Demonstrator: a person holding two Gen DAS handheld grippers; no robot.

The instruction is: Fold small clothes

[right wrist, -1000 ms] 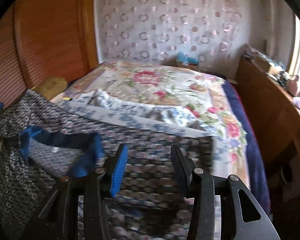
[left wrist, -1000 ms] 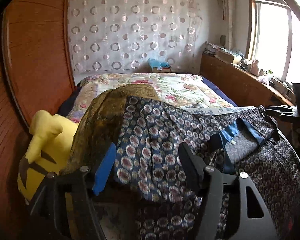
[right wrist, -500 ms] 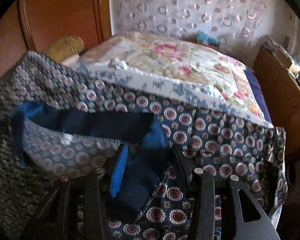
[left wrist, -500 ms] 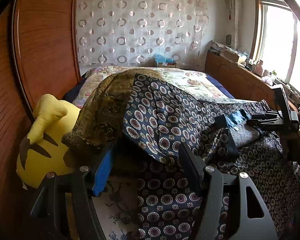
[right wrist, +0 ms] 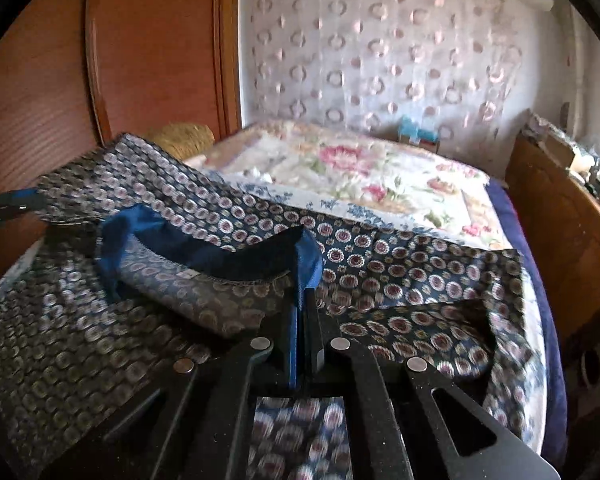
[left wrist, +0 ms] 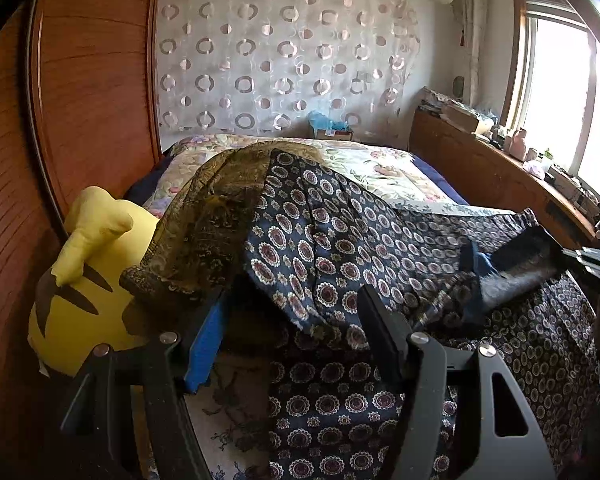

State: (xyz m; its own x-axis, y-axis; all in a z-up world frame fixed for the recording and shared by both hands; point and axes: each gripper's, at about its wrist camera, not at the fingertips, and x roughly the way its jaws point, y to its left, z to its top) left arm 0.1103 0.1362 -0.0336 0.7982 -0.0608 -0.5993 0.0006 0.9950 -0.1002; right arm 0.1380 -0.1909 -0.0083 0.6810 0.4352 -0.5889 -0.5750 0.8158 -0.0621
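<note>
Far half of the bed [right wrist: 380, 176] lies open for a pass, but the yellow plush toy [left wrist: 88, 280] and wooden wardrobe [left wrist: 92, 80] crowd its left edge, a wooden ledge [right wrist: 560, 220] walling the right.

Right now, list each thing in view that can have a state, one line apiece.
Navy medallion-print garment: spread on the bed, rumpled, blue collar edge pinched.
Right gripper: shut on the garment's blue collar.
Left gripper: jaws apart, garment's left part draped over them, no pinch visible.
Olive-gold patterned cloth: bunched beside the garment.
Yellow plush toy: lying against the wooden wall.
</note>
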